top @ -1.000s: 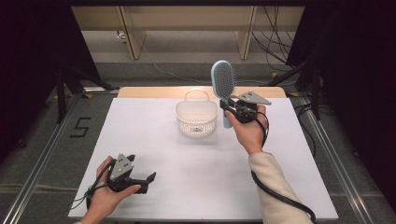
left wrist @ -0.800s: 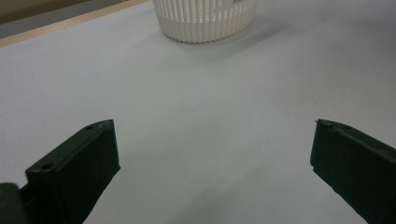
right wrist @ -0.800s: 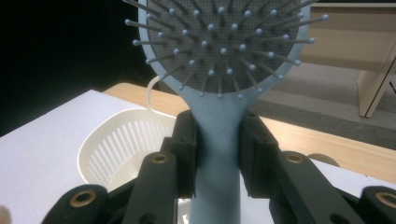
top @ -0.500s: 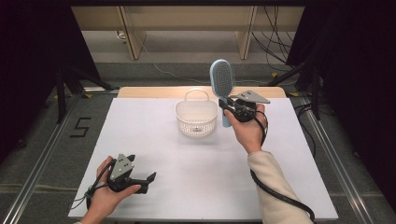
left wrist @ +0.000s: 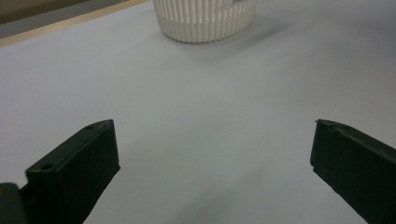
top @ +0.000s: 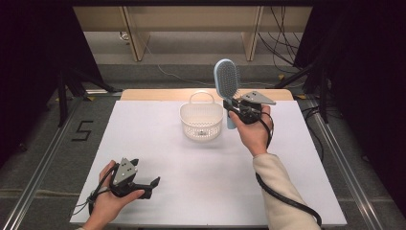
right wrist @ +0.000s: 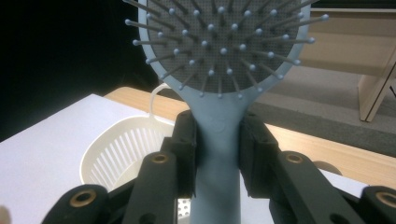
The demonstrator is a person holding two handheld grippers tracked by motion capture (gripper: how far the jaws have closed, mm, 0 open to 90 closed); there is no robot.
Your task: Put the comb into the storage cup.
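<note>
Nothing moved, hairbrush (top: pixel 227 81) clamped in right tongs (top: pixel 233 106)

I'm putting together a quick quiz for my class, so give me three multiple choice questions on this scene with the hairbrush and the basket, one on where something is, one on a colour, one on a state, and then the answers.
1. Where is the white basket?
A. On the table's far middle, beside the right gripper
B. At the near left corner, under the left gripper
C. On the floor left of the table

2. What colour is the hairbrush?
A. Red
B. Light blue
C. Yellow

3. How do the right gripper's jaws stand?
A. Wide open with nothing between them
B. Shut on the basket's handle
C. Shut on the hairbrush's handle

Answers:
1. A: the high view shows the basket at the table's far middle, just left of the raised right gripper.
2. B: the head's frame and the handle are pale blue around a grey bristle pad.
3. C: the right gripper view shows both jaws pressing the handle, with the head upright above them.
</note>
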